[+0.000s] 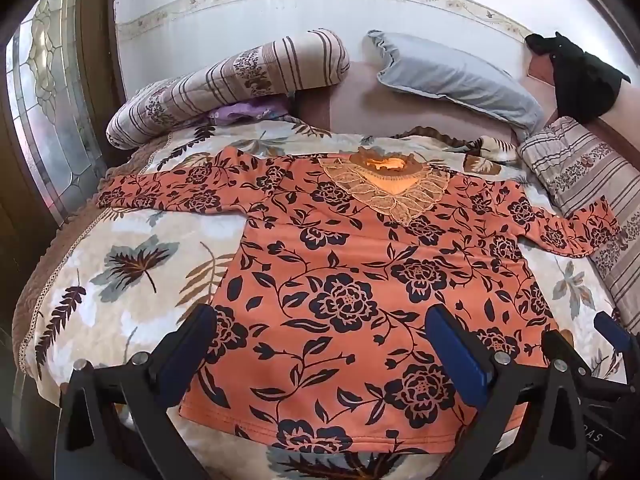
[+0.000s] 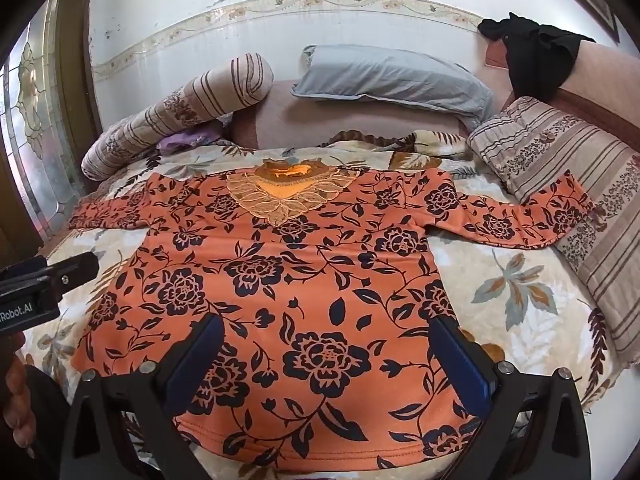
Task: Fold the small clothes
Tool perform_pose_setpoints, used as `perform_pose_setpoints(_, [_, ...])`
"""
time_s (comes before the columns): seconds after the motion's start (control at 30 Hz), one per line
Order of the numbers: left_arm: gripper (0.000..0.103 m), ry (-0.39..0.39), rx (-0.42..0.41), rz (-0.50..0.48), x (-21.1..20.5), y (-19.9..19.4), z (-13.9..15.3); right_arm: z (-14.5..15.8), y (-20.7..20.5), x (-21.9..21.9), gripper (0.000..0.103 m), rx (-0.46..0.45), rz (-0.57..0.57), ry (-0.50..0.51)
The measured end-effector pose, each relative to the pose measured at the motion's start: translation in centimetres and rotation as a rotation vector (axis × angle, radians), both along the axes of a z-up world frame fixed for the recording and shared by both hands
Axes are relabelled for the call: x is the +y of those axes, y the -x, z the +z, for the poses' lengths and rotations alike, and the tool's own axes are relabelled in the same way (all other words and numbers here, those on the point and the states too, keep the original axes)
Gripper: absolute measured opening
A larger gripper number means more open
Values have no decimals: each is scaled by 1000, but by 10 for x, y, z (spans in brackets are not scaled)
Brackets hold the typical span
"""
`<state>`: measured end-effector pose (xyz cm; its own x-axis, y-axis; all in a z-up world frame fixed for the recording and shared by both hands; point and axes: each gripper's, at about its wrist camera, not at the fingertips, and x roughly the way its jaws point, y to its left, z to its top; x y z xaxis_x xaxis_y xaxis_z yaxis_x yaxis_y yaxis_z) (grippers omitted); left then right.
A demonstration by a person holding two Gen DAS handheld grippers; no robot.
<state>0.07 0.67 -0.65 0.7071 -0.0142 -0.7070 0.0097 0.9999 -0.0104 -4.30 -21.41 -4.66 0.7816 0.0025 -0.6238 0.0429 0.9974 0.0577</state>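
An orange long-sleeved top (image 1: pixel 360 280) (image 2: pixel 304 280) with dark flower print and a lace collar lies flat, front up, on the bed, both sleeves spread sideways and the hem nearest me. My left gripper (image 1: pixel 320 316) hovers open above the lower part of the top, nothing between its blue-padded fingers (image 1: pixel 188 352). My right gripper (image 2: pixel 326 324) also stands open over the top's lower middle, empty. Part of the right gripper's fingers (image 1: pixel 612 332) shows at the edge of the left wrist view, and the left gripper's body (image 2: pixel 44 284) sits at the left in the right wrist view.
The bed carries a leaf-print blanket (image 1: pixel 120 264). A striped bolster (image 1: pixel 224 84), a grey pillow (image 1: pixel 452 76) and a striped cushion (image 2: pixel 560 168) line the far side and right. A black garment (image 2: pixel 532 56) hangs over the headboard. A glass-panelled door (image 1: pixel 44 120) is at left.
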Motion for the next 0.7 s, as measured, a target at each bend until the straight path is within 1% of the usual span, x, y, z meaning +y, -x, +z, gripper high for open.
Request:
perform_pose_setpoints(0.13, [103,11,3,1,1,-1,0,0,0,-1,103,5,-7,7])
perform_pose_setpoints(0.43, [103,-2,-1,8,1,2,-2,5,3,-4,103,-20,-17,-1])
perform_pose_setpoints(0.7, [103,-2,13,5,1,1,-6,2,1,-3,103,-13,-17,-3])
